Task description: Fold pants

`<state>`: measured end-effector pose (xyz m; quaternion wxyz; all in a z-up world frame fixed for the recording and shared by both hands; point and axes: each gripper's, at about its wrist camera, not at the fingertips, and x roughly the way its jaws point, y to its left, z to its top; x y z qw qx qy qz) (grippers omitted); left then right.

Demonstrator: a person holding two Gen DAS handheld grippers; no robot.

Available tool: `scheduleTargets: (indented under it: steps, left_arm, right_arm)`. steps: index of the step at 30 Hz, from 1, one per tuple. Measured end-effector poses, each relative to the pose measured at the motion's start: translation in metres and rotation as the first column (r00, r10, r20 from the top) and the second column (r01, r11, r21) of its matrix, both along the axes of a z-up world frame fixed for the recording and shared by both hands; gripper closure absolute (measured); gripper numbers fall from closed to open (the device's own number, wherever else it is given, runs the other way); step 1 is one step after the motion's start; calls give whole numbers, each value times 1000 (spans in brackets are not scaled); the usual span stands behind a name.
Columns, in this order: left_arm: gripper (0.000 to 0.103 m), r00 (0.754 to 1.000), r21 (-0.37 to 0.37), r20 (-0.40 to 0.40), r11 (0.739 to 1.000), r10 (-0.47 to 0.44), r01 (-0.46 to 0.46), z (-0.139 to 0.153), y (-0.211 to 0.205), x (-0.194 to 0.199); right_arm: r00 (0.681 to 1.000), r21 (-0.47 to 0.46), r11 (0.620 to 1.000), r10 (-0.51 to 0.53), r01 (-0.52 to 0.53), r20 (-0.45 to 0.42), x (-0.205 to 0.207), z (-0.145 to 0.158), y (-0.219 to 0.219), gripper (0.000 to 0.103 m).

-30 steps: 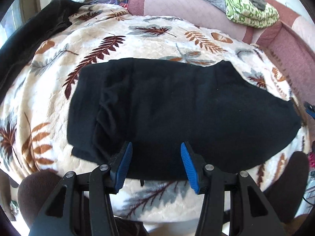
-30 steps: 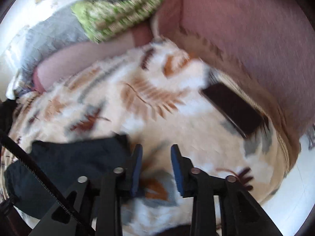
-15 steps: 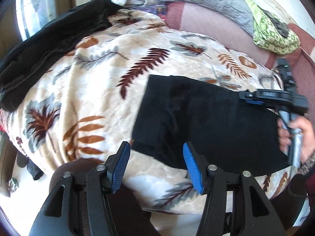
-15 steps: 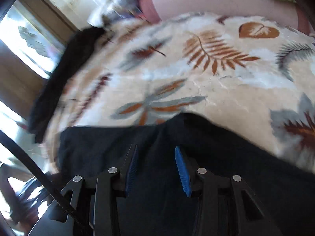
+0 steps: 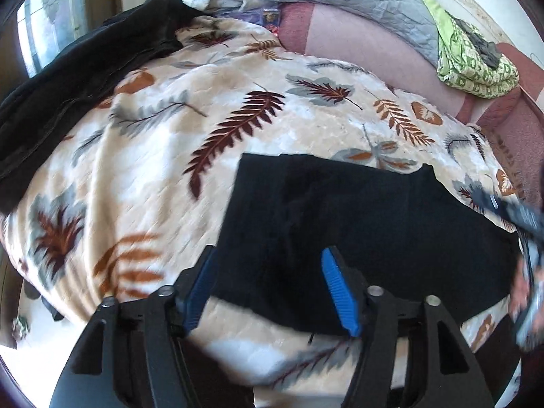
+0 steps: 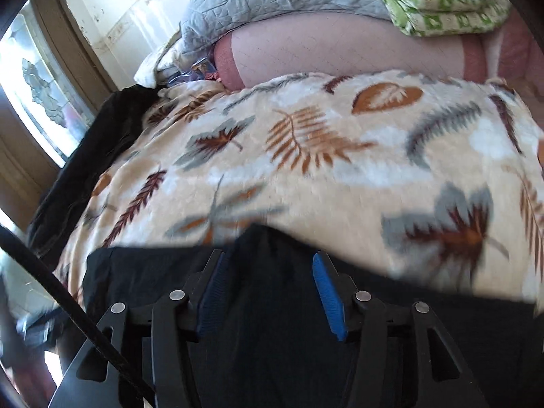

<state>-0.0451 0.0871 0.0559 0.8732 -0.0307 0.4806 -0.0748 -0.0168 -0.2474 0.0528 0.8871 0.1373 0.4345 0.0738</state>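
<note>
The black pants (image 5: 357,234) lie folded flat on a leaf-patterned blanket (image 5: 153,176), near its front edge. My left gripper (image 5: 268,289) is open and empty, hovering over the pants' left near corner. My right gripper (image 6: 268,285) is open and empty, just above the pants (image 6: 289,323) near their far edge. The right gripper also shows, blurred, at the right edge of the left wrist view (image 5: 523,238).
A second black garment (image 5: 68,81) lies bunched at the blanket's far left. A grey quilt (image 5: 340,3) and a green patterned cloth (image 5: 476,64) rest on the pink sofa back (image 5: 374,54). A window (image 6: 37,102) is to the left.
My left gripper has shifted left toward the pants' left corner. My right gripper has swung from the blanket's right side over onto the pants.
</note>
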Motion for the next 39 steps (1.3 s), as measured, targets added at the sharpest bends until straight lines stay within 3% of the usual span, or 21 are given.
scheduleTargets:
  steps: [3,4,6,9,12,15,19,21,25,30,34,39]
  left_arm:
    - [35,996,0,-93,1000,-1,1,-26,-6,22]
    - [28,993,46,-114,999,12,-6,-36,-8,27]
    - [26,990,47,-137,999,17,-11,-39,-8,30]
    - [26,991,15,-132,1000,18,-16,-23,-4,26]
    - [26,997,-21,-74,1000,-13,12,3,-10,19]
    - [26,994,-28,-31,994,-108,107,21,-38,22]
    - [25,958,-39,-28,958,-286,285,33,-110,36]
    - [26,925,-77,-21,923,-380,377,38,-147,38]
    - [26,819,-127,-9,813,-574,569,50,-241,29]
    - [26,674,-27,-43,675,-738,737,37,-352,10]
    - [26,542,5,-120,545,-832,838,9,-428,5]
    - [26,466,24,-195,471,-863,882,-30,-492,9]
  right_arm:
    - [1000,24,1000,-16,17,-18,-29,-10,-7,45]
    - [999,31,999,-32,33,-26,-40,-15,-14,45]
    - [997,33,997,-70,71,-44,-56,-22,-26,45]
    - [989,68,987,-144,146,-34,-77,-21,-50,45]
    - [972,132,963,-235,233,1,-110,-8,-76,43]
    - [937,204,917,-349,342,1,-147,-1,-103,40]
    - [882,281,842,-469,461,-40,-188,-8,-128,39]
    - [862,322,807,-503,494,-64,-200,-16,-135,38]
    - [855,367,780,-509,507,-97,-204,-32,-138,38]
    - [843,343,780,-533,524,-76,-196,-45,-147,38]
    - [837,306,789,-544,533,-56,-186,-47,-159,38]
    - [846,318,797,-532,514,-36,-182,-52,-162,38]
